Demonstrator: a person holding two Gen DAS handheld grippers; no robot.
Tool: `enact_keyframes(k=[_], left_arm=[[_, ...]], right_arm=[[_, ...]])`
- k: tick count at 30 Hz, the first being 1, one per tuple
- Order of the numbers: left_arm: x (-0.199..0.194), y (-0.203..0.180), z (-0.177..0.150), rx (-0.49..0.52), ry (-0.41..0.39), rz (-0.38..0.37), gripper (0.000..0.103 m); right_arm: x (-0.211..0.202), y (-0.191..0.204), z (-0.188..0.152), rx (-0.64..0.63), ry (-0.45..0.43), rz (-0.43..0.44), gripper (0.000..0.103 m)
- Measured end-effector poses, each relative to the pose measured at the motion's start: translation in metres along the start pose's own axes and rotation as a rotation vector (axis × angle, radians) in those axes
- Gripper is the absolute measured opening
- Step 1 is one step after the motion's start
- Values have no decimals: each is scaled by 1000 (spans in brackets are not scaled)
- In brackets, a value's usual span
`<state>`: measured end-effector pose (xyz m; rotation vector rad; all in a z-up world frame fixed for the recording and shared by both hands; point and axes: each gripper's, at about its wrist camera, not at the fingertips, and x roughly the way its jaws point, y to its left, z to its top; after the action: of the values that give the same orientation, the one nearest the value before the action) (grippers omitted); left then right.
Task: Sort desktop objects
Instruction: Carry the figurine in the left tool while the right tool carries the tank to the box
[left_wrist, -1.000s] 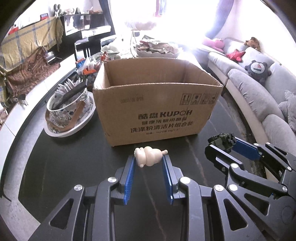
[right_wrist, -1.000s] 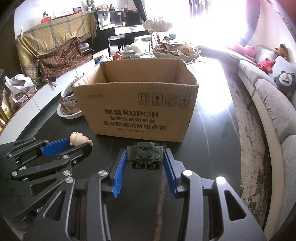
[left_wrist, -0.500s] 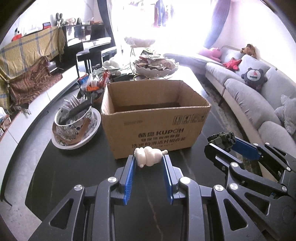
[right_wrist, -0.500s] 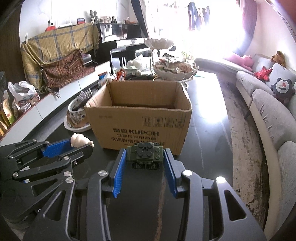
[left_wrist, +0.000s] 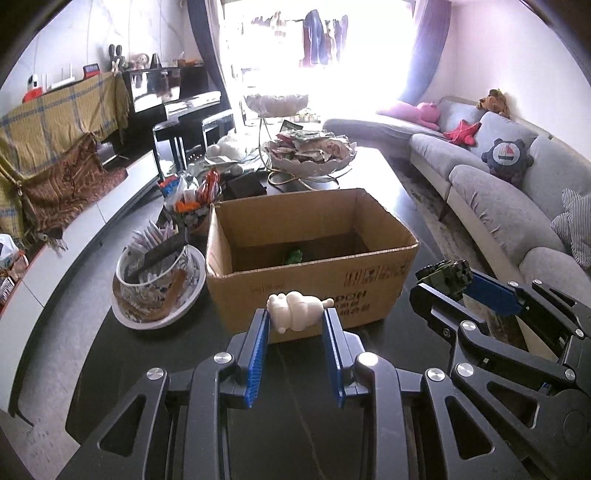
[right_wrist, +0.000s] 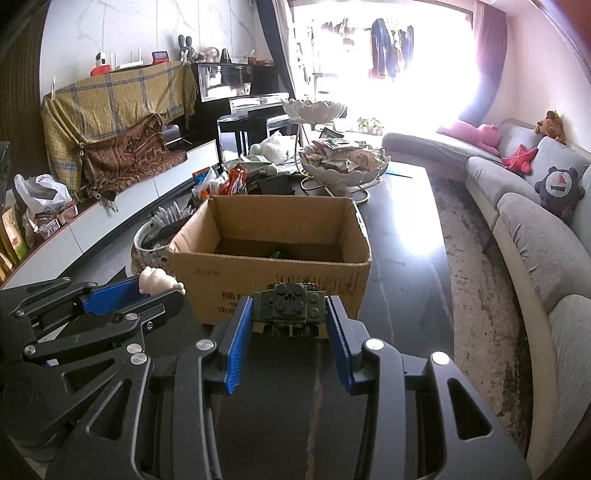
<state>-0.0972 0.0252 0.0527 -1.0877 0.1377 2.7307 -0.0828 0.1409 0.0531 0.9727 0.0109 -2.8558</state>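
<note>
My left gripper (left_wrist: 295, 317) is shut on a small cream figurine (left_wrist: 295, 309), held in the air in front of the open cardboard box (left_wrist: 306, 258). My right gripper (right_wrist: 290, 312) is shut on a dark green brick-built tank (right_wrist: 290, 302), also raised before the box (right_wrist: 269, 254). In the left wrist view the tank (left_wrist: 445, 277) shows at the right, in the right gripper. In the right wrist view the figurine (right_wrist: 159, 280) shows at the left. A small green object (left_wrist: 295, 254) lies on the box floor.
The box stands on a dark table (left_wrist: 155, 354). Left of it sits a patterned bowl on a white plate (left_wrist: 155, 273) holding sachets. Behind are snack packets (left_wrist: 192, 192) and a tiered white dish (left_wrist: 310, 155). A grey sofa (left_wrist: 498, 199) runs along the right.
Both grippers have risen with their objects, so I now look down into the box and see its floor. Their holds have not changed.
</note>
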Motion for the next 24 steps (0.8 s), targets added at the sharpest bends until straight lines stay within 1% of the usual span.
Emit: enact_keyframes(k=[6,24], left_arm=[[5,4,11,-6,2,-11,26],[17,7,36,5,-14,6,26]], right_arm=[[2,-1,12,-6,-15,-10,37],[17,-3,41,-33,-32,-31,37]])
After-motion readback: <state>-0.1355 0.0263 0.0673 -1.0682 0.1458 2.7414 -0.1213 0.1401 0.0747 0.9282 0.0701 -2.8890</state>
